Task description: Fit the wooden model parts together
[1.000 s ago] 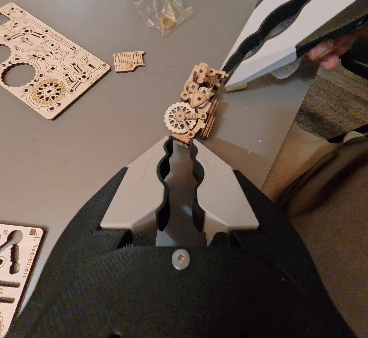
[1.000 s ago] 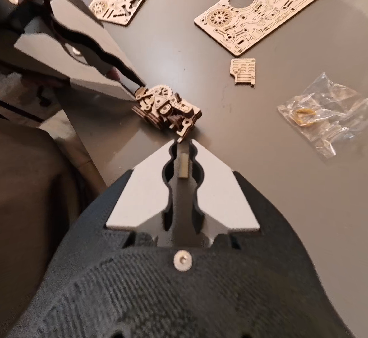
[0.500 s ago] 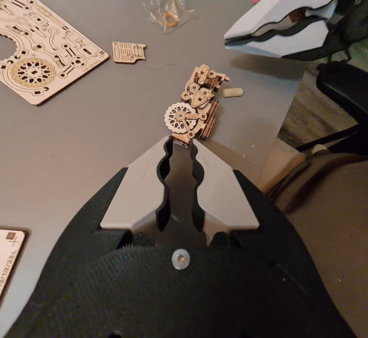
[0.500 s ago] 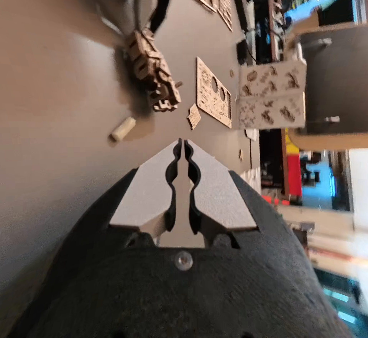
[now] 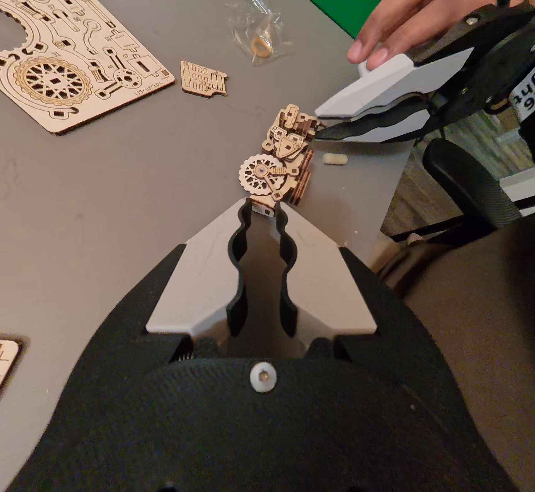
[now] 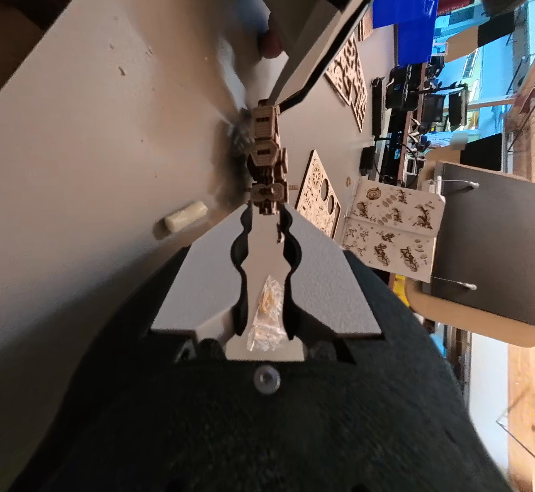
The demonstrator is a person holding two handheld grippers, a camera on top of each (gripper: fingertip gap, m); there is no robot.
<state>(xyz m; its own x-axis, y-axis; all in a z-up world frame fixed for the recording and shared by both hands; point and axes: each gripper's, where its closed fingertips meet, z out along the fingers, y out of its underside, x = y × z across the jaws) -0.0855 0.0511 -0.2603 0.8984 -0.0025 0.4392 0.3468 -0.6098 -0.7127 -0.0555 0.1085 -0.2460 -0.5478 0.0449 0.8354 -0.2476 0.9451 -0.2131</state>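
A small wooden model [image 5: 278, 159] with a toothed wheel lies on the grey table [image 5: 115, 188] near its right edge. My left gripper [image 5: 262, 208] is shut on the model's near end. My right gripper [image 5: 317, 126], turned on its side with a hand on it, grips the model's far end. In the right wrist view the model [image 6: 265, 153] runs away from my right gripper [image 6: 265, 210], whose jaws close on its near end. The left gripper [image 6: 276, 106] holds the far end there. A short pale peg [image 5: 335, 158] lies loose beside the model and also shows in the right wrist view [image 6: 185, 219].
A punched wooden parts sheet [image 5: 58, 58] lies at the far left, with a small loose wooden piece [image 5: 202, 80] near it. A clear plastic bag [image 5: 260, 40] holds a ring. The table edge [image 5: 388, 206] is close on the right, and a chair stands beyond it. A patterned box [image 6: 390, 232] stands past the table.
My right gripper dropped the pale peg on the table, rolled onto its side, came back down and closed on the model's far end. My left gripper kept its hold.
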